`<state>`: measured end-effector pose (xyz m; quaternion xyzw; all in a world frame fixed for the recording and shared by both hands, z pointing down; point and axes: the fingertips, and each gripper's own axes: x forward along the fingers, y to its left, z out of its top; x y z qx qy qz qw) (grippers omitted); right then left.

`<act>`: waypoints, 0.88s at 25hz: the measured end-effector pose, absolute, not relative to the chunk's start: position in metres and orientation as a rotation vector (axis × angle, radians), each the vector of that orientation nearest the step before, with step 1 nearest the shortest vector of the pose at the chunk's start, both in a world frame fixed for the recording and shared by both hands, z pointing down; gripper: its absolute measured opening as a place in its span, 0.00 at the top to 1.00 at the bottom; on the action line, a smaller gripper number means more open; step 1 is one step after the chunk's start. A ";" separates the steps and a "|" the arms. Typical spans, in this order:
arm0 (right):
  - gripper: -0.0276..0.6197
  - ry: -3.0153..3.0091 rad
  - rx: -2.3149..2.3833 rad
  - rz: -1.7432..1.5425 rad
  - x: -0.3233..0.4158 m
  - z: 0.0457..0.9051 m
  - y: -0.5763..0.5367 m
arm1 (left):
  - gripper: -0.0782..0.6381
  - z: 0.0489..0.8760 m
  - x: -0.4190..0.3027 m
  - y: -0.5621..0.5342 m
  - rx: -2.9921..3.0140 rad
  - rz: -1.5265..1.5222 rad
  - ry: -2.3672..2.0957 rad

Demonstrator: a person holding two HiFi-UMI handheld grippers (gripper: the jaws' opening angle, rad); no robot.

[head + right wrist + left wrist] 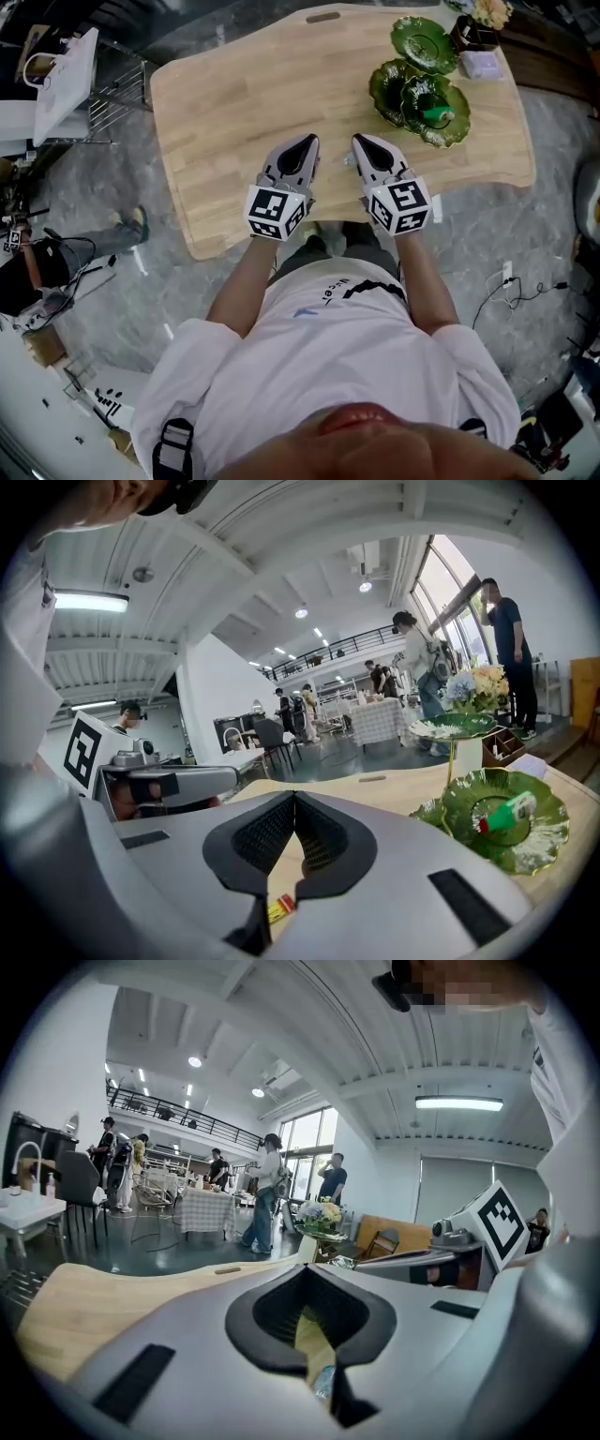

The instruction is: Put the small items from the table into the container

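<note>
A green leaf-shaped tiered dish (389,89) stands at the far right of the wooden table (234,112), and in the right gripper view this dish (539,841) is ahead on the right. A green tube with a red cap (437,115) lies in its lower bowl. My left gripper (310,141) and right gripper (359,140) hover side by side over the table's near edge, both shut, with nothing between the tips. A small item (349,161) lies between them. Under the right gripper (294,794) a yellow-and-red piece (279,907) shows; under the left gripper (307,1267) a bluish bit (323,1382).
A box with flowers (478,23) and a small white box (481,64) stand behind the dish. A wire rack (112,94) stands left of the table. Several people stand far off in the hall. Cables lie on the floor at right (506,291).
</note>
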<state>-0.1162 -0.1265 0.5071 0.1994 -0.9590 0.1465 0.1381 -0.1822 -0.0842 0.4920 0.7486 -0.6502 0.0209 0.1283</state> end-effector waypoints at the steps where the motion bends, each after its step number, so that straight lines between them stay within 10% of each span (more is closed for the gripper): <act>1: 0.93 -2.761 0.576 0.428 -0.121 0.513 -0.118 | 0.88 0.495 -0.190 -0.076 2.167 0.059 -1.896; 22: 0.87 -2.415 0.639 0.669 -0.145 0.693 -0.005 | 0.88 0.603 -0.205 0.000 2.164 0.129 -1.780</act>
